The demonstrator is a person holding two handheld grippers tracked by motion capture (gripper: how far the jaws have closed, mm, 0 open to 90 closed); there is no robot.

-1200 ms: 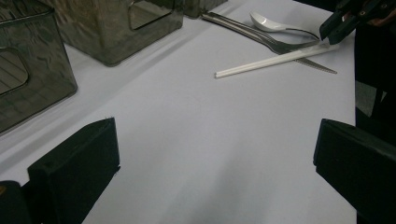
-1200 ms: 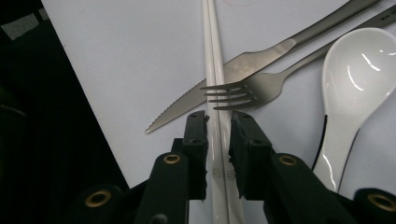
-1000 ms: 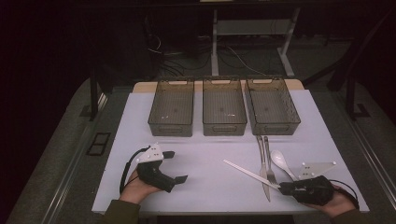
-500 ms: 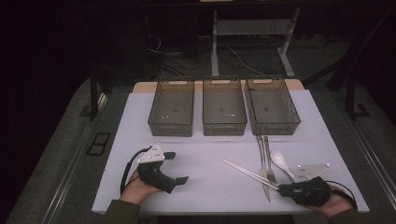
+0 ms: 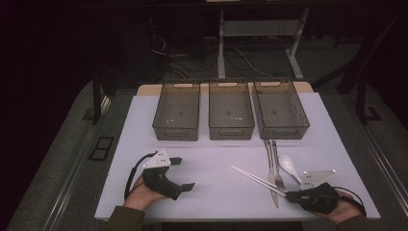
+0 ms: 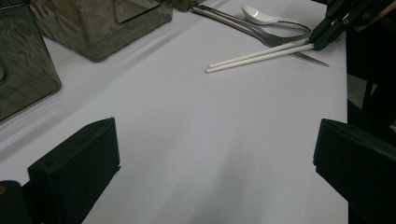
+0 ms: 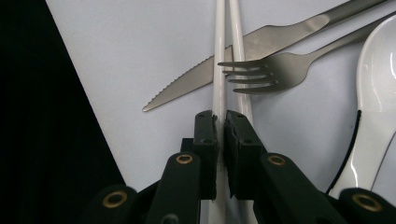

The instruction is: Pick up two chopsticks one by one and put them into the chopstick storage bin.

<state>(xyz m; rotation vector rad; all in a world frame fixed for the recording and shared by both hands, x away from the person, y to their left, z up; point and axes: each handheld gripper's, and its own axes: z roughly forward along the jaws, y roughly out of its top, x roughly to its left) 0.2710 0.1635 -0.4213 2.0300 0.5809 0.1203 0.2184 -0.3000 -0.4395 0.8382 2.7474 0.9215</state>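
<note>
In the right gripper view, the near ends of the white chopsticks [image 7: 223, 56] vanish between the right claw [image 7: 221, 122] pads, and their far ends run off the top edge. The knife [image 7: 261, 51] handle, fork [image 7: 280, 70] handle and most of the white spoon [image 7: 378, 70] are cut off at the right and top edges. In the left gripper view, the bins [image 6: 93, 23] are cropped at the top and left. From the high view, small marks inside the middle bin [image 5: 231, 115] are too small to identify.
</note>
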